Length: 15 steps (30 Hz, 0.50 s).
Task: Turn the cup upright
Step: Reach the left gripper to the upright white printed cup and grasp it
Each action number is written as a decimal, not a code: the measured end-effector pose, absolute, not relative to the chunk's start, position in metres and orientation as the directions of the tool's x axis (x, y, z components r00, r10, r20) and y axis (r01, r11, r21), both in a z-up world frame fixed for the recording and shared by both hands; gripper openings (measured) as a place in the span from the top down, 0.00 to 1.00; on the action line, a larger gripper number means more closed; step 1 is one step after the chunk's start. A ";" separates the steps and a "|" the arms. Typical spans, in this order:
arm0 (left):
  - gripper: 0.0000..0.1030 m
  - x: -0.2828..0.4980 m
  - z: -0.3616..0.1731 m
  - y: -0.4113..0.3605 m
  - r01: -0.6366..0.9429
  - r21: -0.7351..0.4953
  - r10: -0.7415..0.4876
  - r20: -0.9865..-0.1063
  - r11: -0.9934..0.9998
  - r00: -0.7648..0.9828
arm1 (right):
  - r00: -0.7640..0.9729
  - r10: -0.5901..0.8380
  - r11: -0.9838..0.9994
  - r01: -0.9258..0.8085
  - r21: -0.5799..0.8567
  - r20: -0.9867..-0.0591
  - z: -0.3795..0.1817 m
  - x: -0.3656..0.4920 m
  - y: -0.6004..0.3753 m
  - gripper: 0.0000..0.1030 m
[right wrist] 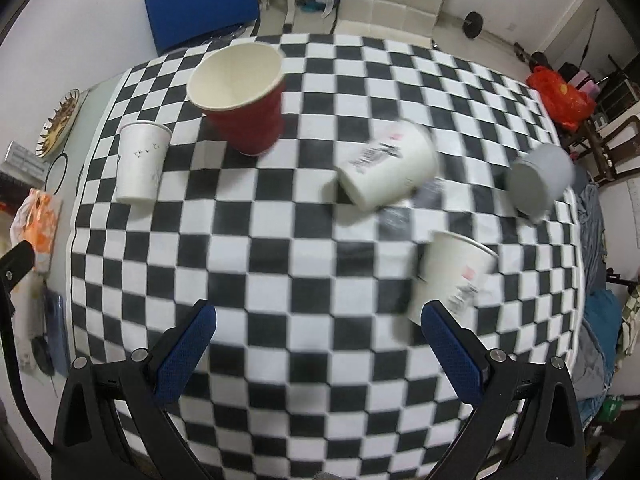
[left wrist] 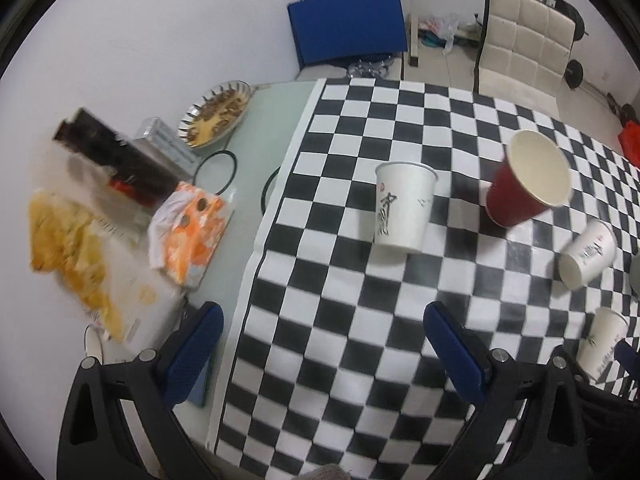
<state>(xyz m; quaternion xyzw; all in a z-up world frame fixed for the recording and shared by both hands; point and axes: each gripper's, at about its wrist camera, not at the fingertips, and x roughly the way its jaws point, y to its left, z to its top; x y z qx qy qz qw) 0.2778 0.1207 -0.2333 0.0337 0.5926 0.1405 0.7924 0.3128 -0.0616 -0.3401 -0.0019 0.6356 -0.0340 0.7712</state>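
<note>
We see both tools empty above the checkered tabletop (right wrist: 280, 240), the left tool (left wrist: 324, 344) and right tool (right wrist: 320, 344) each spread wide. The tipped white cup (right wrist: 386, 168) lies on its side near the middle of the cloth, its base toward the right camera, between the upright red cup (right wrist: 248, 116) and a grey cup (right wrist: 540, 178) that also lies over. Two more white cups (right wrist: 138, 162) stand upright. We judge the tipped paper cup light, thin-walled and easily crushed or rolled; a gentle grip across its mid-wall seems best.
</note>
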 end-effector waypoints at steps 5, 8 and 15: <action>0.01 0.315 -0.256 0.132 -0.145 0.176 0.206 -0.952 0.974 0.225 | 0.156 -0.043 0.999 0.022 -0.040 -0.987 -0.365 0.349 -0.027 0.00; 0.01 0.336 -0.270 0.140 -0.139 0.135 0.162 -0.966 0.981 0.199 | 0.143 -0.040 0.999 0.002 -0.041 -0.989 -0.376 0.364 -0.010 0.00; 0.01 0.371 -0.302 0.150 -0.122 -0.019 -0.001 -0.988 0.992 0.152 | 0.105 -0.060 0.998 -0.012 -0.062 -0.993 -0.398 0.387 0.010 0.00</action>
